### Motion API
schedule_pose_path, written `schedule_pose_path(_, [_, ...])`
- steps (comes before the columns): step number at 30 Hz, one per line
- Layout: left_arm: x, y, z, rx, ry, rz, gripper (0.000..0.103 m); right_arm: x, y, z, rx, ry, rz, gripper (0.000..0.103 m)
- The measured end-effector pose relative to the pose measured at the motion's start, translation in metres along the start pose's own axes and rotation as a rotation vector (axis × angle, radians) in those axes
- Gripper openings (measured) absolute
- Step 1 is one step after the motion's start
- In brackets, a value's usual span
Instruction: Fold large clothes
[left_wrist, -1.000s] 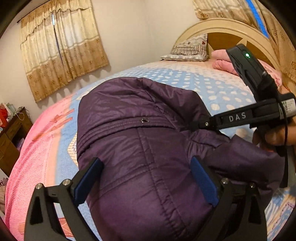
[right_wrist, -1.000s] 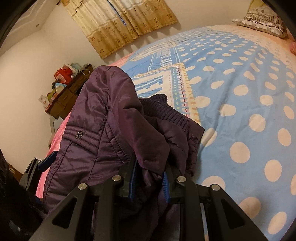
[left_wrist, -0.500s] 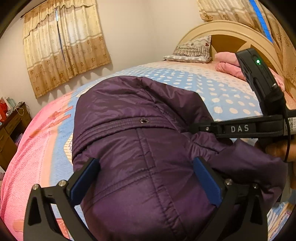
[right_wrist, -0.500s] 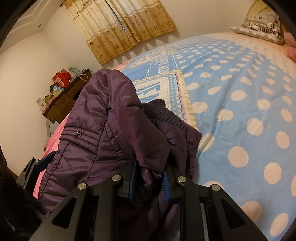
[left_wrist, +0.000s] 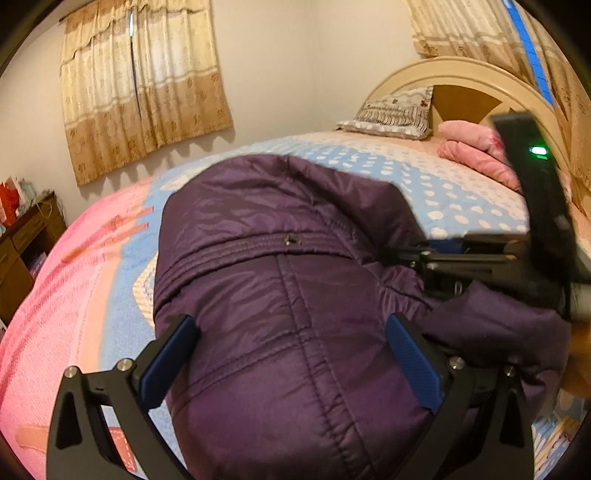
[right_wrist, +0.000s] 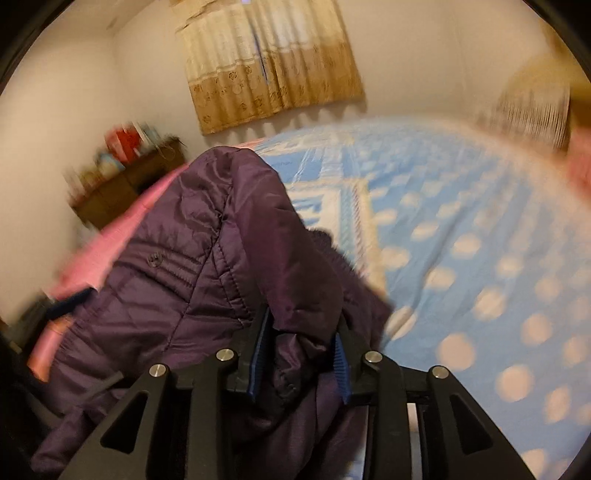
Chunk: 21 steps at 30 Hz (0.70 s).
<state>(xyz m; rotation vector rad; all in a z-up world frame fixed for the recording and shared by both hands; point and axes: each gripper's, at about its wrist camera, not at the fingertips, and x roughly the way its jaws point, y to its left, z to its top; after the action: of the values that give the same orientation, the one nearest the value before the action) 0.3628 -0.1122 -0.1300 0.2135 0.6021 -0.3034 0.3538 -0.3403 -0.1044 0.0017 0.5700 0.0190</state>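
Observation:
A dark purple padded jacket (left_wrist: 280, 280) is bunched up over the bed. My left gripper (left_wrist: 291, 354) stands wide open with the jacket's bulk between its blue pads (left_wrist: 168, 360), not clamped. My right gripper (right_wrist: 301, 350) is shut on a fold of the jacket (right_wrist: 207, 258) and holds it up; it also shows in the left wrist view (left_wrist: 461, 258) at the jacket's right side. The jacket's lower part is hidden under the grippers.
The bed has a blue polka-dot cover (right_wrist: 480, 240) with a pink border (left_wrist: 66, 266). A pillow (left_wrist: 395, 110), pink bedding (left_wrist: 476, 151) and the headboard (left_wrist: 461, 74) lie at the far end. A brown dresser (left_wrist: 22, 251) stands left, below the curtained window (left_wrist: 140, 85).
My right gripper has swung and lifted with the jacket fold in it, and its view is now blurred. The left gripper stays open around the jacket; the jacket has shifted a little.

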Motion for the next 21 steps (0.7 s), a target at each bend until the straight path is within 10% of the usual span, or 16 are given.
schedule_pose_path(2, [0.003, 0.000, 0.000, 0.001, 0.002, -0.003, 0.103, -0.006, 0.004, 0.005, -0.017, -0.019, -0.119, 0.068])
schedule_pose_path(8, [0.005, -0.001, 0.000, -0.003, -0.004, -0.006, 0.103, 0.019, -0.025, 0.005, 0.153, 0.084, -0.036, 0.097])
schedule_pose_path(15, [-0.047, 0.047, 0.007, -0.043, -0.133, -0.029, 0.103, 0.050, -0.060, -0.018, 0.420, 0.160, 0.227, 0.101])
schedule_pose_path(21, [0.009, 0.134, -0.006, -0.284, 0.072, -0.145, 0.103, 0.061, -0.062, -0.022, 0.469, 0.154, 0.314, 0.101])
